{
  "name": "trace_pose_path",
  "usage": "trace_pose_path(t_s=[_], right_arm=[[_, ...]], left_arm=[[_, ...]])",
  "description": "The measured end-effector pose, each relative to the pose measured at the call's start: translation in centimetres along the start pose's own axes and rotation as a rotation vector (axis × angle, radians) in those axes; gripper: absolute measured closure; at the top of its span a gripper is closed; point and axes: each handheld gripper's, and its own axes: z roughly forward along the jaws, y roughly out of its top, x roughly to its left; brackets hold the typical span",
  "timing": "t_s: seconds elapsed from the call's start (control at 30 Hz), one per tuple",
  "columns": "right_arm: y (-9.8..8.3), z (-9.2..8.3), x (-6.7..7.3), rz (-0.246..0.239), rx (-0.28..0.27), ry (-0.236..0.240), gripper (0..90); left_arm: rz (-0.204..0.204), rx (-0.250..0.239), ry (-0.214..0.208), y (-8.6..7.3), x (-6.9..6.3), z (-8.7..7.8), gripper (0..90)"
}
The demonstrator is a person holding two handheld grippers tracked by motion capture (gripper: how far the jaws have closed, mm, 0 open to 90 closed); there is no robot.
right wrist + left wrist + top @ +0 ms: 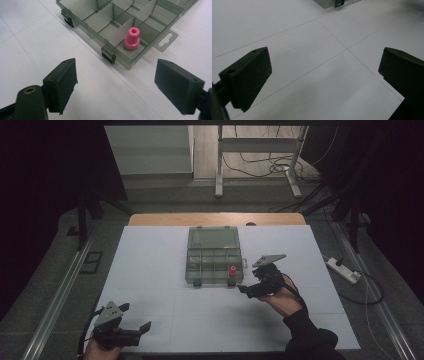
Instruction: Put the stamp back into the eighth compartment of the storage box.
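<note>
A clear compartment box [214,261] lies open at the middle of the white table, its lid [212,238] folded back on the far side. A pink plastic plug [232,270] stands upright in the box's near right corner compartment; the right gripper view shows the plug [131,39] close up inside the box [100,20]. My right gripper [247,290] hovers just right of the box's front corner, open, with nothing between its black pads [62,80]. My left gripper [141,329] rests low at the table's near left, open over bare table, pads [249,75] wide apart.
The white table surface [150,270] has thin seam lines across it. A power strip [343,269] lies on the floor to the right, and a metal table frame [260,165] with cables stands behind. Rails run along both sides of the floor.
</note>
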Motion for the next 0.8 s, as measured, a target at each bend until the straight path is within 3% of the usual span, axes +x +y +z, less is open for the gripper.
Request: trace_pose_path(t_s=[0.43, 0.8], right_arm=[[-1.2, -1.4, 0.4, 0.008, -0.006, 0.02, 11.8], [-3.0, -3.1, 0.6, 0.016, -0.016, -0.005, 4.1]], left_arm=[[-0.003, -0.002, -0.002, 0.0, 0.0, 0.0, 0.0], [-0.004, -0.003, -0.002, 0.0, 0.0, 0.0, 0.0]])
